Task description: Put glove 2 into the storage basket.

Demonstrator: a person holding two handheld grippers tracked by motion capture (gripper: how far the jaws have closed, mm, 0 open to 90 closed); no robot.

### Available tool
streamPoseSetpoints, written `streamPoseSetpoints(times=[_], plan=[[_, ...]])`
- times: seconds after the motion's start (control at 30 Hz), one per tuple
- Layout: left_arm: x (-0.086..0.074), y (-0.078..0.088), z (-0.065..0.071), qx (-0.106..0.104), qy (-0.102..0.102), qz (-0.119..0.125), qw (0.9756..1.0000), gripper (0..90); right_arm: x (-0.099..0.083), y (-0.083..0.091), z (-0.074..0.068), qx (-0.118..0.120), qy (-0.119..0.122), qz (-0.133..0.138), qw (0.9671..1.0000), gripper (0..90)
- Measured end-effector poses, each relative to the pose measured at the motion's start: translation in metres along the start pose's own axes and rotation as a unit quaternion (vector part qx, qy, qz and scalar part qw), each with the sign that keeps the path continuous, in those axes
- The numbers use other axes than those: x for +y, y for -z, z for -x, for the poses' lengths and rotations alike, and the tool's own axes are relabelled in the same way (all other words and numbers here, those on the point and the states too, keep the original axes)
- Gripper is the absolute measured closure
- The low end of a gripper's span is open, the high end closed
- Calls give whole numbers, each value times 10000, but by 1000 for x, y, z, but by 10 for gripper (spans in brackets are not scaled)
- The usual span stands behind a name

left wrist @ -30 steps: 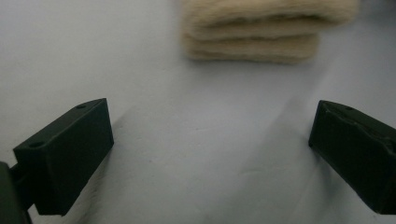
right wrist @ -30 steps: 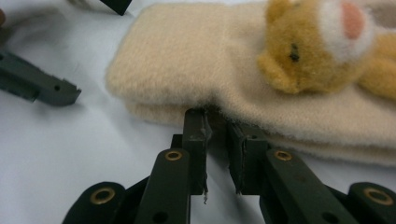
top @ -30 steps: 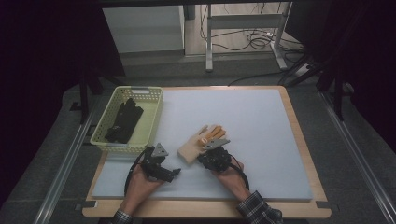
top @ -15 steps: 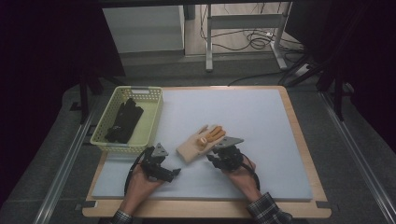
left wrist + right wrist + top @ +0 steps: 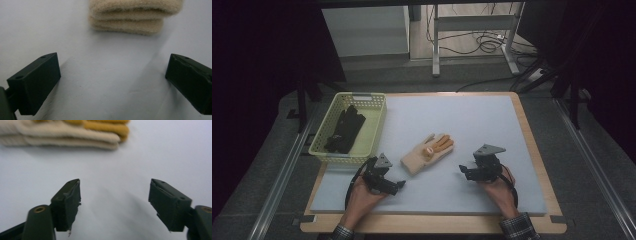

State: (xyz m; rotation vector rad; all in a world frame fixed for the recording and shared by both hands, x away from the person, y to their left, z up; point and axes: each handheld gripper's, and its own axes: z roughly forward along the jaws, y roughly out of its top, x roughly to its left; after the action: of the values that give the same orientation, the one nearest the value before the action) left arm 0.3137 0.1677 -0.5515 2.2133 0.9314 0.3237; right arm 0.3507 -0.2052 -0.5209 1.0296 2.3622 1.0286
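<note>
Glove (image 5: 428,152) is laid flat on the bench (image 5: 472,130), between the spread left gripper (image 5: 398,184) and the right gripper (image 5: 463,170), whose jaws have just been opened, nothing between them.

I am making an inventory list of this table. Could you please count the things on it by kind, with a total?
Beige knitted gloves with orange fingers: 1 stack, count unclear
Dark black gloves in the basket: 1 pile, count unclear
Pale yellow plastic basket: 1
Hand-held black grippers: 2, left and right, jaws open
Total: 5
</note>
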Motion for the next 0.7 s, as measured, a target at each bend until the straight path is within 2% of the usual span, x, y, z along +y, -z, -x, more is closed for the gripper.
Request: streamPoseSetpoints(times=[0.07,0.13,0.2,0.7], plan=[[0,0,0,-1,5,0,10000,0,-5,-1,2,-106,-1,-52,9999,222],[0,0,0,-1,7,2,10000,0,-10,-6,3,-134,54,-217,9997,191],[0,0,0,-1,8,2,10000,0,-11,-6,5,-97,-41,-154,9998,188],[0,0,0,-4,8,11,10000,1,-12,-7,4,-149,-39,-140,9998,172]])
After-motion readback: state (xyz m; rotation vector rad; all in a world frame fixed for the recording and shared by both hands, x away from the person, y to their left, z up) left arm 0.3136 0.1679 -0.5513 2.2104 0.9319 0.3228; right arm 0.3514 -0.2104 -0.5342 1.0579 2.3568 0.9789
